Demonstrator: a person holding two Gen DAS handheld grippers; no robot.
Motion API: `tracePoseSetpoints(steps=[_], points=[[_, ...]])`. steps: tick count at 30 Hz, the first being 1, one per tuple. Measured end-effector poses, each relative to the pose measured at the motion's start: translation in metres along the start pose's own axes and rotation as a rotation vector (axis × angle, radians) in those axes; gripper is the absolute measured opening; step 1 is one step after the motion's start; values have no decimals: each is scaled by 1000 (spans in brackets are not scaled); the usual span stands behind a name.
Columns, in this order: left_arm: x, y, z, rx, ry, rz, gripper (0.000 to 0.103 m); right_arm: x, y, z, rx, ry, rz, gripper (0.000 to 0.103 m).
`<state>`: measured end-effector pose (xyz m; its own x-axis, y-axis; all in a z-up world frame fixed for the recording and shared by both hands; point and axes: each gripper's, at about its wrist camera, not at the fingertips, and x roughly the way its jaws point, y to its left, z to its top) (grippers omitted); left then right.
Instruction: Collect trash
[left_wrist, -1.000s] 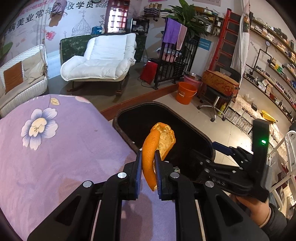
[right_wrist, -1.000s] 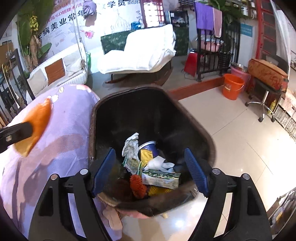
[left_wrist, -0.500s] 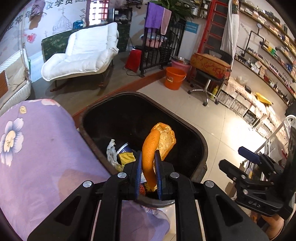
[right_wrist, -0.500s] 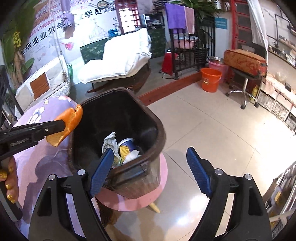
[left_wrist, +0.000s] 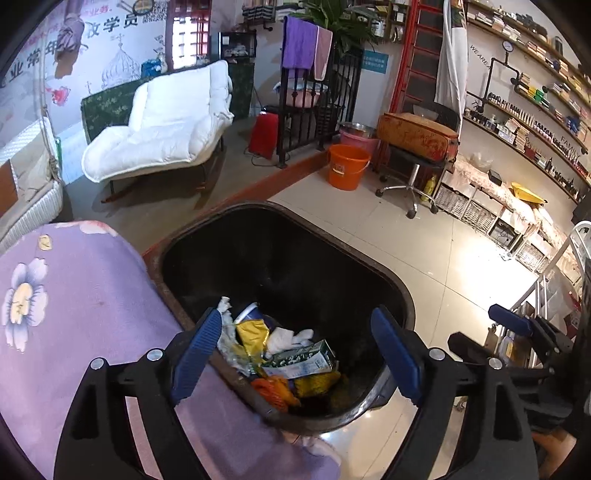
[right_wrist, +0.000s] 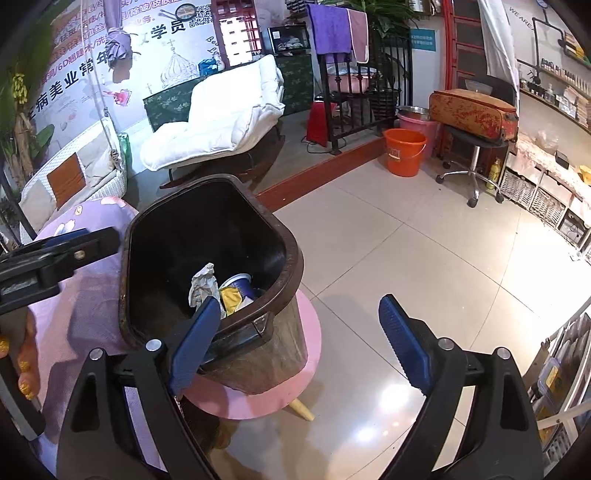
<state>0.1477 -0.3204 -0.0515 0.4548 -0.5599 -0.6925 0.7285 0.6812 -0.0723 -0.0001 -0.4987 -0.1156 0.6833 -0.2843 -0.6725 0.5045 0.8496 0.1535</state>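
- Shiny floor tiles spread out past a purple flowered cloth (left_wrist: 74, 314), and one dark trash bin (left_wrist: 399, 295) stands just beside the cloth on one pink stool (right_wrist: 310, 332).
- Trash lies in a heap at the bottom of the bin: one orange peel (left_wrist: 275, 391), one green and white carton (left_wrist: 299, 360), one yellow wrapper (left_wrist: 251, 334), one blue paper cup (left_wrist: 249, 314) and some white crumpled paper (left_wrist: 225, 334).
- All of it looks light and soft. The peel is bendy and may be a bit slippery, so a pinch across its thin edge would suit it. The carton looks stiffer and could be taken by its flat sides.
- The left gripper (left_wrist: 295, 360) hangs right over the bin. Its blue fingers (left_wrist: 195, 350) are spreading wide and nothing is between them.
- The right gripper (right_wrist: 299, 343) is off to the side, over the bin's near edge and the floor. Its fingers (right_wrist: 402, 343) are opening too, and they hold nothing.
- Two grippers, both with nothing in them.
- Farther off I count one white lounge chair (left_wrist: 166, 125) and one orange bucket (left_wrist: 347, 166).
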Motion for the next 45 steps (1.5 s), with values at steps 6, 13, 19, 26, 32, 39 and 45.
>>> tracePoseSetpoints(steps=[6,13,19,26,32,39,45], points=[[-43,21,-16,-49,-80,51,91,-10,10,1,5,-42,-3,94],[-102,45,-44,-90,-183,175,94,-40,55,0,-75,-147,61,98],[-149,64,-71,-142,-265,294,98,-73,97,-5,-126,-231,138,98],[-192,74,-101,-205,-327,448,98,-111,135,-20,-156,-275,178,98],[-223,87,-127,-268,-370,510,98,-142,156,-41,-194,-332,216,98],[-244,91,-145,-272,-385,558,98,-173,180,-67,-283,-396,279,98],[-253,96,-151,-288,-405,555,98,-183,184,-75,-313,-420,274,98]])
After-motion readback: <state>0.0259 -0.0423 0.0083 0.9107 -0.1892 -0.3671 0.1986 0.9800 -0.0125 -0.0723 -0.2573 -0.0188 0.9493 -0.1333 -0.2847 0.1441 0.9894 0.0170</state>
